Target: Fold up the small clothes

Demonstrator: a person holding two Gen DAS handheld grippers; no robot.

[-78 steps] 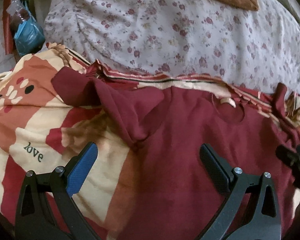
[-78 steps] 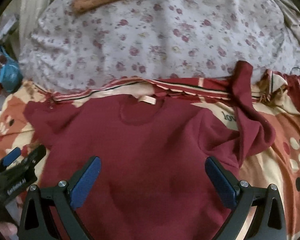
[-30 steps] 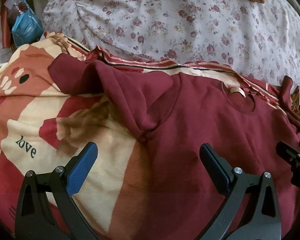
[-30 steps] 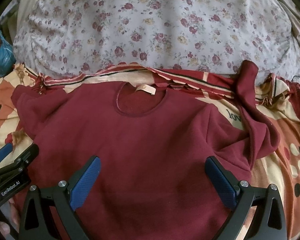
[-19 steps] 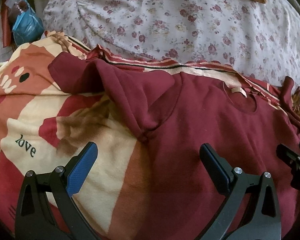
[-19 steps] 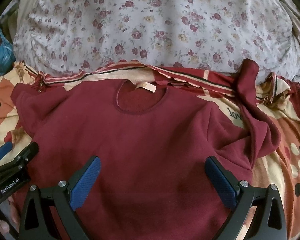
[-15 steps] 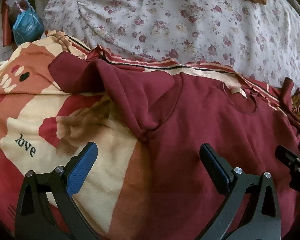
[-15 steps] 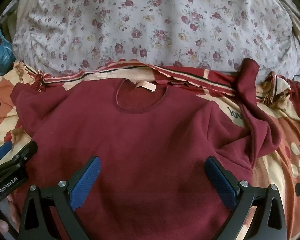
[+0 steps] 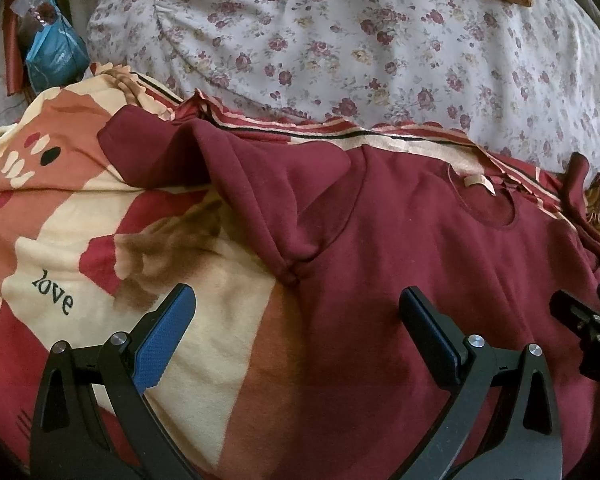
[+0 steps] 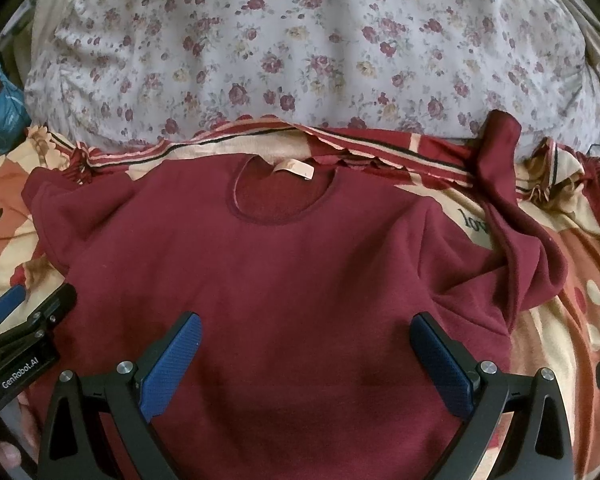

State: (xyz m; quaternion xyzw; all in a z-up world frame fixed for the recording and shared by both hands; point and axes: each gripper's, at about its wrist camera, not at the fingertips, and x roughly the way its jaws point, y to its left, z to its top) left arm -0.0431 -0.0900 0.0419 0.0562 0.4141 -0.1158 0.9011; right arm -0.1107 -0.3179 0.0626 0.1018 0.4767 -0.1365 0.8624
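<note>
Sweater (image 10: 284,264) lies flat, front up, on patterned blanket (image 9: 204,344), collar toward floral pillow (image 10: 320,48). Thick soft knit, likely light, floppy; should drape and bunch.

Left sleeve (image 9: 236,168) crumpled; take at cuff.

Left gripper (image 9: 296,312) jaws spread wide, hold nothing, over sweater's side edge.

Right gripper (image 10: 306,340) jaws spread wide, empty, above chest.

Right sleeve (image 10: 512,216) twisted; pinch cuff.

Left hand-held gripper (image 9: 296,312) and right hand-held gripper (image 10: 306,340), jaws wide apart.
</note>
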